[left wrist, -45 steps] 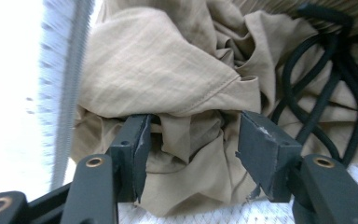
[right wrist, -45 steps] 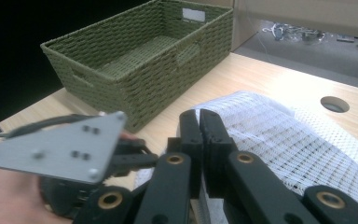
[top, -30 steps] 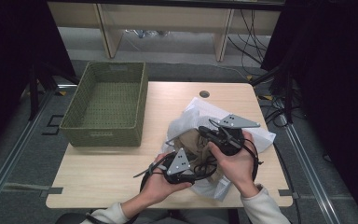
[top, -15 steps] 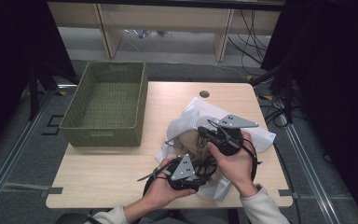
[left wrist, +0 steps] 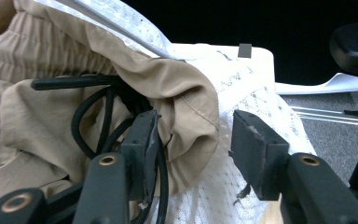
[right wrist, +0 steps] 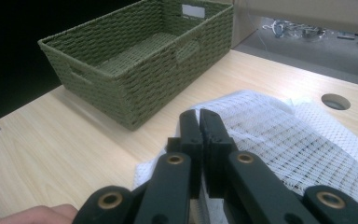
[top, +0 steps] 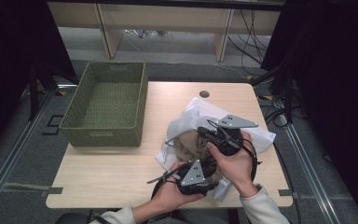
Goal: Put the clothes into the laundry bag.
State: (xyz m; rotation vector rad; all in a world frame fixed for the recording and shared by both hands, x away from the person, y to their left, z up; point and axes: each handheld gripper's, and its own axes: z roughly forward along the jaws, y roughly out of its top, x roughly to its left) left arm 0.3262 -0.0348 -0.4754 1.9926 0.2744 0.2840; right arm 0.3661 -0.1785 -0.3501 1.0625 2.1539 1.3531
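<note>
A white mesh bag (top: 200, 109) lies on the right half of the table with a tan garment (top: 189, 144) bunched in its mouth. My left gripper (top: 209, 170) sits at the near edge of the garment. Its jaws have just been closing and stand open around a tan fold (left wrist: 177, 88); the right pad is apart from the cloth. My left gripper (left wrist: 196, 135) has a black cable (left wrist: 107, 107) looped beside one jaw. My right gripper (top: 200, 133) is shut on the mesh bag (right wrist: 279, 135), its jaws (right wrist: 199, 119) pressed together over a thin layer of the mesh.
A green woven basket (top: 105, 135) stands empty on the table's left half, also ahead of the right gripper (right wrist: 144, 93). A cable hole (top: 204, 94) sits near the table's far edge. Bare wood (top: 107, 168) lies in front of the basket.
My left gripper has slid to the right and slightly towards the person along the garment's near edge, and its jaws stand narrower. The right gripper and the bag have stayed put.
</note>
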